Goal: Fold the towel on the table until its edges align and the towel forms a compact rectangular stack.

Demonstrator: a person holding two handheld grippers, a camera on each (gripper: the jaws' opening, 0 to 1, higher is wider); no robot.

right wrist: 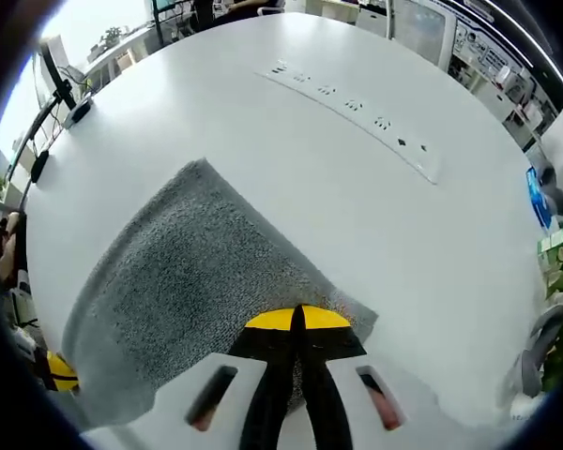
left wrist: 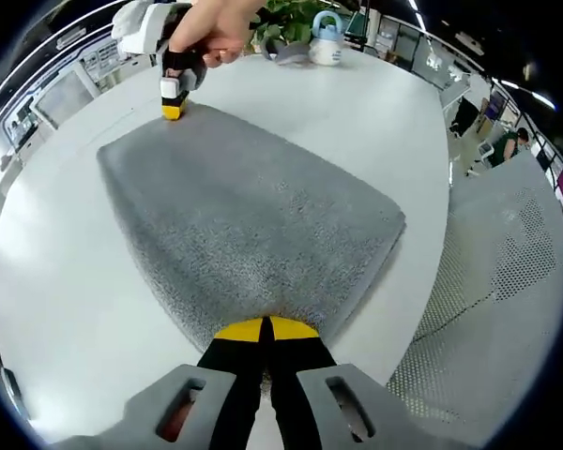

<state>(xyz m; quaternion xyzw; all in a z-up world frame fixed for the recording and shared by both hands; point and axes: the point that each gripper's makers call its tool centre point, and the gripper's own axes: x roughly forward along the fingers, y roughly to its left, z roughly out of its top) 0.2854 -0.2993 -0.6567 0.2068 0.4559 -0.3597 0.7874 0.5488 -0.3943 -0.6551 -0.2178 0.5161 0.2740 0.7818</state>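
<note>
The big white surface [left wrist: 66, 281] holds the grey towel [left wrist: 253, 234], which lies flat in the middle like a wide rectangle. In the left gripper view, the towel runs from 6 o'clock up toward 11 o'clock. The left tongs [left wrist: 265, 328] are pinched together on the near edge of the towel at 6 o'clock. The right tongs [right wrist: 296, 319] are squeezed on another corner of the towel, at 6 o'clock in the right gripper view. In the left gripper view those right tongs sit at 11 o'clock, at the far end of the towel, with a hand [left wrist: 218, 28] holding them. I think both tongs hold one long side so it can be lifted and folded over.

There is lots of bare surface all around the towel. A watering can [left wrist: 327, 39] and a plant [left wrist: 291, 14] stand well away at 12 o'clock. A long power strip [right wrist: 357, 112] lies well apart at 1 o'clock in the right gripper view.
</note>
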